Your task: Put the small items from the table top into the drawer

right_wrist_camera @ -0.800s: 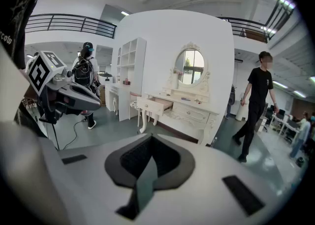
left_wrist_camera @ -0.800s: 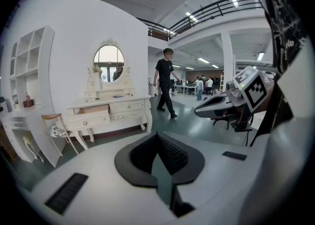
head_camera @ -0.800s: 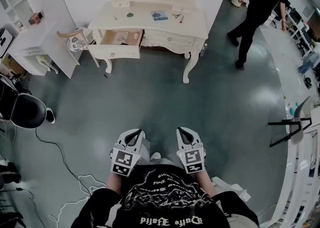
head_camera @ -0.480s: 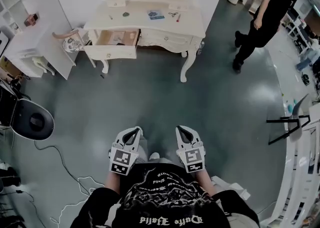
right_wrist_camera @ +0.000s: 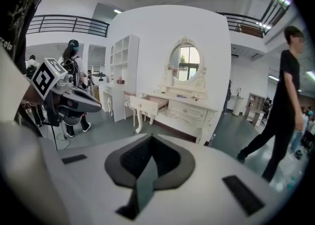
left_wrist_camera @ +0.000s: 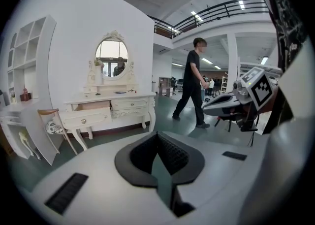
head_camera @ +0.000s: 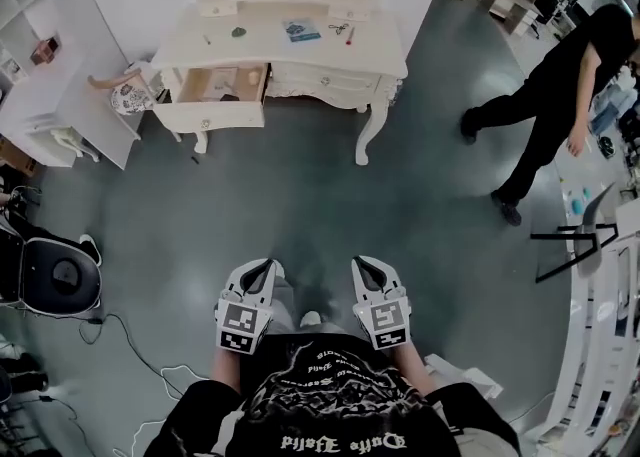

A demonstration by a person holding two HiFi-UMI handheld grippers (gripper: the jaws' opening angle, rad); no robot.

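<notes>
Grippers, the white two-jaw left gripper [head_camera: 262, 269] and right gripper [head_camera: 368, 267], are held clenched and empty, well apart from the cream carved dressing table [head_camera: 383, 53], since the small items [head_camera: 296, 30] on its top and its open drawer [head_camera: 215, 113] are judged out of reach.

Right claw [right_wrist_camera: 150, 139], jaws pressed together, nothing between. Desk [right_wrist_camera: 193, 114] well ahead, drawer [right_wrist_camera: 146, 104] pulled out. Person [right_wrist_camera: 283, 108] mid-stride at right, left claw [right_wrist_camera: 81, 102] off at left.
</notes>
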